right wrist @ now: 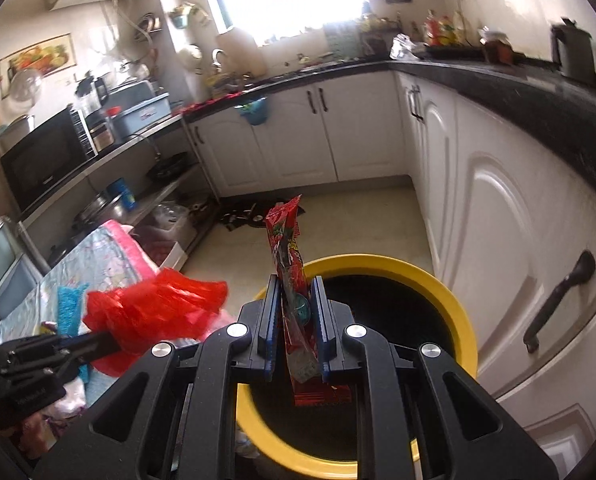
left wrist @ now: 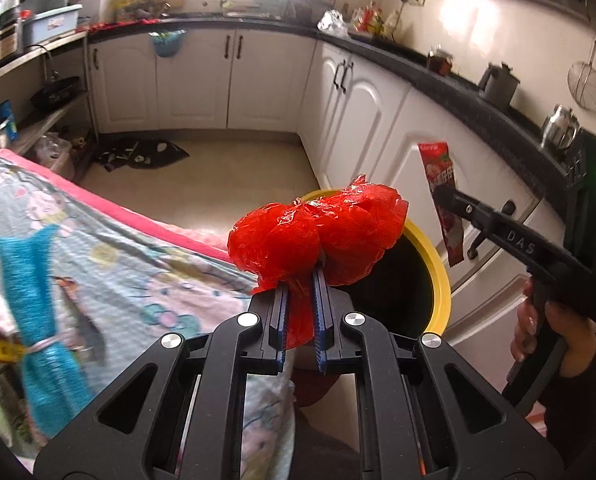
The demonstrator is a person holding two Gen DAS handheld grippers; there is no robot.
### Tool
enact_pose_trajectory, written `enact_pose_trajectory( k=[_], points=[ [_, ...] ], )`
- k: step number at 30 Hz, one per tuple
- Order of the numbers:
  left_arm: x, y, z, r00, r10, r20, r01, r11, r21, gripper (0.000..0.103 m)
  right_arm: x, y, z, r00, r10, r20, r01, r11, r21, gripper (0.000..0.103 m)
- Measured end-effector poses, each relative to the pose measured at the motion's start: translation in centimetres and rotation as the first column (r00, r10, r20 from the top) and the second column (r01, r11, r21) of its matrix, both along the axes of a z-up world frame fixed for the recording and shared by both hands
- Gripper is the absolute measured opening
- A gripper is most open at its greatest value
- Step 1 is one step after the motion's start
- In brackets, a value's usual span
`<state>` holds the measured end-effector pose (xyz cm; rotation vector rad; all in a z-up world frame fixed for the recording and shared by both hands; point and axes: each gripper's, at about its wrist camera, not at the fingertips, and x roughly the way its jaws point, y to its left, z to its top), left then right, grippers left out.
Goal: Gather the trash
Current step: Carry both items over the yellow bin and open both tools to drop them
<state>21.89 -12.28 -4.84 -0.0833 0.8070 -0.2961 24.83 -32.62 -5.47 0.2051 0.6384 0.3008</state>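
While over yellow bin (right wrist: 464, 320) rim | left gripper (left wrist: 300, 280) pinches red bag (left wrist: 318, 236) | right gripper (right wrist: 295, 292) wrapper (right wrist: 287, 240)

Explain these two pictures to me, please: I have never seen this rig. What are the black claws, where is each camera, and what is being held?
There is no robot here. A person holds a hand-held two-finger gripper in each hand, and a fisheye camera on each one looks forward along its fingers.

The left wrist view shows the left gripper shut on a crumpled red plastic bag. At its right edge you see the person's right hand holding the other tool.

The right wrist view shows the right gripper shut on a long red snack wrapper, above a yellow-rimmed bin standing on the kitchen floor.

Beside the bin is a surface covered with a patterned cloth; a blue textured item lies on it.
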Motion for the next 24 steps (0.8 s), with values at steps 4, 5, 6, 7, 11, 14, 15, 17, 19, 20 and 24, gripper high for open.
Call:
enact_pose_trajectory(
  k=[4,5,6,7,11,14,15,17,19,20,24],
  points=[
    [1.6,-2.0,-1.7,0.999,-0.019,-0.041,0.02,0.999,0.033,0.007,0.7,-0.9,-1.2,1.0,-0.02,-0.023,0.02,1.0,0.0,0.015],
    [1.8,-2.2,-2.0,0.999,-0.021,-0.047,0.023,0.999,0.038,0.007,1.0,-1.1,-1.6,0.999,-0.023,-0.032,0.023,1.0,-0.001,0.015],
    [2.1,-2.7,-2.6,0.998,-0.023,-0.061,0.026,0.999,0.047,0.007,1.2,-1.0,-1.8,0.999,-0.026,-0.038,0.026,1.0,0.0,0.015],
    [2.4,-3.0,-3.0,0.997,-0.026,-0.072,0.03,0.998,0.051,0.007,1.4,-1.2,-2.1,0.999,-0.03,-0.046,0.03,1.0,0.0,0.015],
    [2.8,-3.8,-4.5,0.994,-0.037,-0.104,0.044,0.997,0.067,0.007,2.0,-1.9,-3.9,0.995,-0.046,-0.083,0.046,0.999,0.0,0.015],
    [3.1,-4.3,-5.2,0.992,-0.041,-0.121,0.05,0.996,0.068,0.007,2.4,-2.1,-4.8,0.993,-0.065,-0.103,0.065,0.998,-0.003,0.018],
    [3.2,-4.4,-5.3,0.992,-0.04,-0.124,0.049,0.997,0.068,0.008,2.5,-2.2,-5.0,0.992,-0.073,-0.105,0.073,0.997,-0.001,0.018],
    [3.4,-4.7,-5.5,0.991,-0.042,-0.126,0.05,0.997,0.063,0.011,2.7,-2.2,-5.2,0.99,-0.082,-0.113,0.082,0.997,-0.003,0.023],
    [3.5,-4.8,-5.6,0.991,-0.044,-0.125,0.052,0.997,0.061,0.026,2.7,-2.1,-5.2,0.989,-0.102,-0.109,0.1,0.995,-0.019,0.039],
    [3.4,-4.8,-5.6,0.991,-0.043,-0.125,0.051,0.997,0.06,0.038,2.6,-2.2,-5.2,0.988,-0.11,-0.104,0.109,0.994,-0.017,0.043],
    [3.1,-4.7,-5.3,0.993,-0.032,-0.114,0.039,0.997,0.062,0.058,2.2,-2.6,-4.8,0.987,-0.132,-0.095,0.132,0.991,-0.006,0.052]
  ],
)
